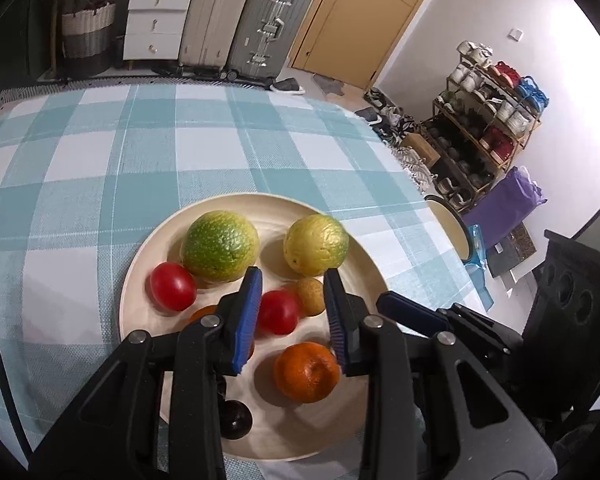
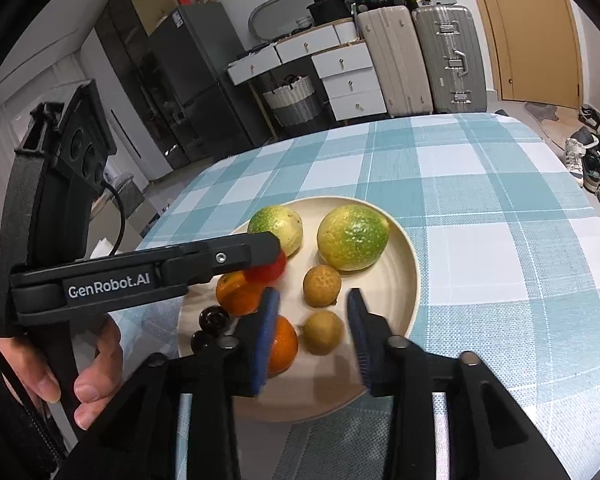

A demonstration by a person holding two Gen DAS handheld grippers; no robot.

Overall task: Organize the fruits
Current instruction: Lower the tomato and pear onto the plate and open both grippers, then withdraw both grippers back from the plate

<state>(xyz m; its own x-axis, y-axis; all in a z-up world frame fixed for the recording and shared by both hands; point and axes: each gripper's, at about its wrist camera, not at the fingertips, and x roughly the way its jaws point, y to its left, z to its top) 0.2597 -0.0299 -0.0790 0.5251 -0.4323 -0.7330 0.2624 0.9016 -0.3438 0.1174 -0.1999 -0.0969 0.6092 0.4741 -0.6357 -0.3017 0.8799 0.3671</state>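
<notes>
A cream plate (image 1: 140,300) on the checked cloth holds two big green-yellow fruits (image 1: 220,246), tangerines (image 1: 306,372), small brown fruits (image 2: 322,286), dark berries (image 1: 234,420) and a red tomato (image 1: 172,286). My left gripper (image 1: 292,308) hangs over the plate. A second red tomato (image 1: 278,312) lies between and below its fingers, with a gap to the right pad. Seen side-on in the right wrist view, the left gripper (image 2: 270,246) has that tomato (image 2: 266,270) blurred just under its tip. My right gripper (image 2: 312,332) is open around a small brown fruit (image 2: 324,332), pads apart from it.
A person's hand (image 2: 60,360) holds the left gripper's handle. A cream pot with a blue rim (image 1: 452,228) stands near the table's right edge. Beyond the table's far edge are suitcases (image 1: 268,20), drawers (image 1: 156,20) and a shoe rack (image 1: 488,120).
</notes>
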